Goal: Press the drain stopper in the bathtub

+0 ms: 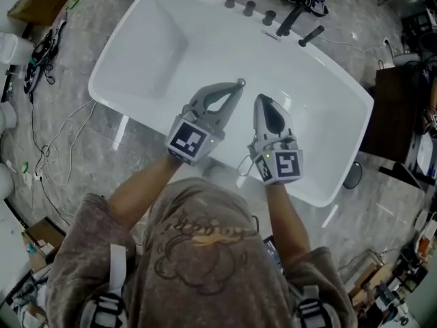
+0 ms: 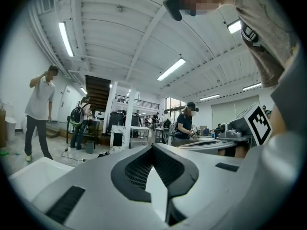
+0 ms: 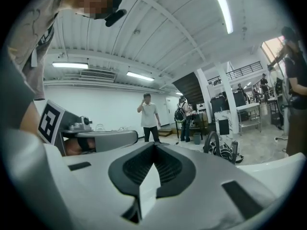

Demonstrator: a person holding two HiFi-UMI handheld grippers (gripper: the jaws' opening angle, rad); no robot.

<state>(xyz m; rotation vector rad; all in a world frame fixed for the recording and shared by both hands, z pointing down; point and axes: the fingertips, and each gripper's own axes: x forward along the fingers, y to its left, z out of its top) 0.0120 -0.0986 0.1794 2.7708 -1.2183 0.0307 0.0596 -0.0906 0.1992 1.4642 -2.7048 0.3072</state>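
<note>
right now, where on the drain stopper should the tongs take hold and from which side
The drain stopper looks like a small round cap low on the bathtub floor, offering little to pinch. Probably best pressed on its top centre from above with the shut left tongs, whose tip sits right by it.

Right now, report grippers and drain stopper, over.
Left gripper and right gripper shut, empty, over bathtub. Drain stopper unclear, maybe small knob at left tip. Nothing blocking.
</note>
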